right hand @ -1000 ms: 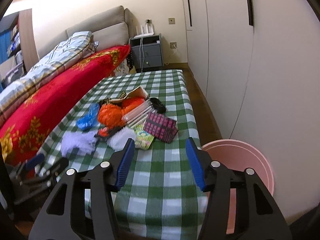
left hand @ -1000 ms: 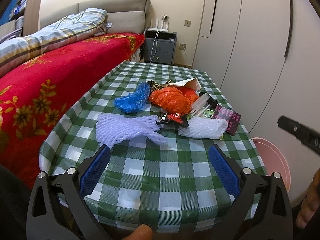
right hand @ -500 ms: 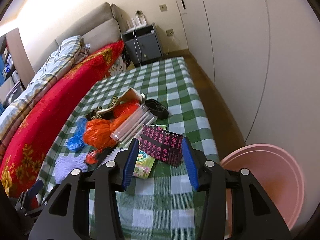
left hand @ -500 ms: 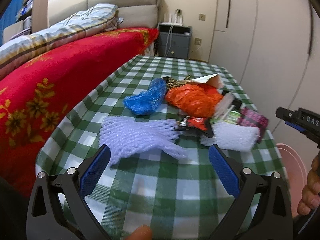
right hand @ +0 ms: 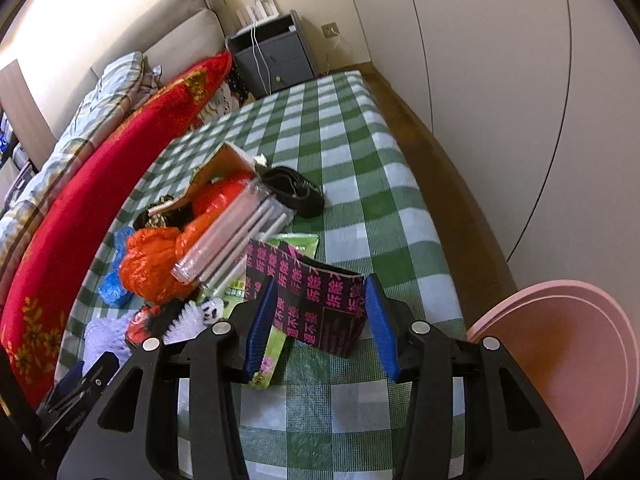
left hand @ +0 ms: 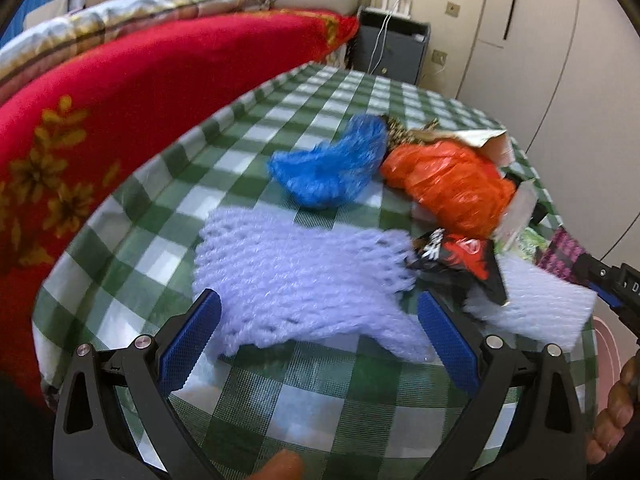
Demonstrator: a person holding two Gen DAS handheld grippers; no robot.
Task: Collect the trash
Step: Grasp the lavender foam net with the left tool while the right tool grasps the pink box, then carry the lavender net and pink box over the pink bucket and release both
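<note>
1. The left gripper (left hand: 318, 338) stood wide open, its jaws straddling the near edge of a lilac foam net (left hand: 296, 276) on the checked counter (left hand: 340, 408).
2. The right gripper (right hand: 320, 320), half open, flanked a black-and-pink packet (right hand: 320, 304) without visibly pressing it.
3. A pink bin (right hand: 560, 360) stood beside the counter.

A: Left of the green-and-white checked tablecloth (left hand: 320, 400)?
B: Red floral blanket (left hand: 120, 120), striped folded quilt (right hand: 100, 108) above it.
A: Far end?
B: Dark grey bedside cabinet (right hand: 276, 56), white cables hanging down its front.
</note>
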